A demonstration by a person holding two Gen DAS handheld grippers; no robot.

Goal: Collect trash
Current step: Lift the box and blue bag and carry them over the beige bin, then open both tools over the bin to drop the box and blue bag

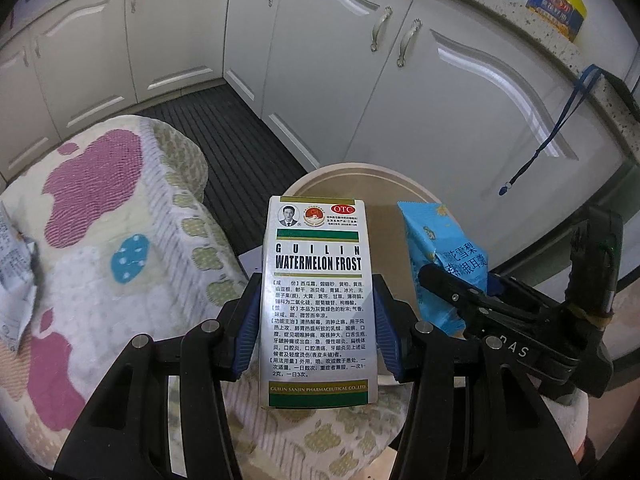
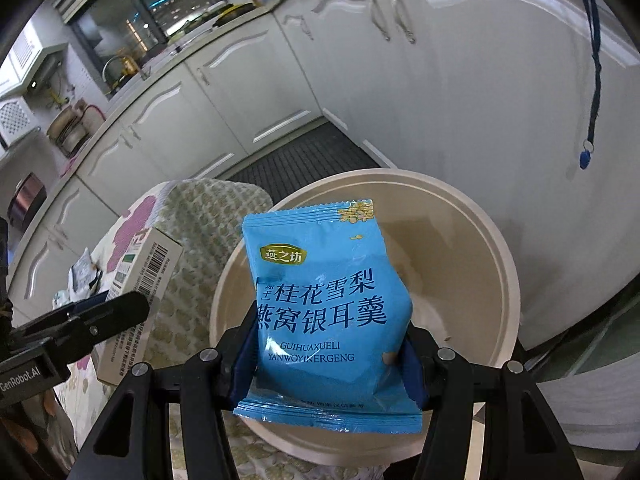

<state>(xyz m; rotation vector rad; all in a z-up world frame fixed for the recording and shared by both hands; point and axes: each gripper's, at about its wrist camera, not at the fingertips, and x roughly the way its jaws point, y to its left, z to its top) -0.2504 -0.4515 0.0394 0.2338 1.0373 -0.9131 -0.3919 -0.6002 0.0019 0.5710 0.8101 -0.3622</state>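
left gripper (image 1: 316, 320): clamped on medicine box (image 1: 318, 300), blue pads (image 1: 248, 328) pressed to its long sides; box upright, glossy silver card, held over near rim of bowl (image 1: 400, 178).
right gripper (image 2: 328, 356): pinched blue snack packet (image 2: 328, 312), crinkly plastic, serrated ends, held above bowl.
bowl: round, beige, smooth; interior mostly hidden by packet, contents cannot tell.
towel (image 1: 120, 220): knitted, pink and blue patches, draped beside bowl.
wrappers (image 1: 16, 276): crumpled, on towel, well apart from bowl.
cabinets (image 1: 440, 100): white, glossy.
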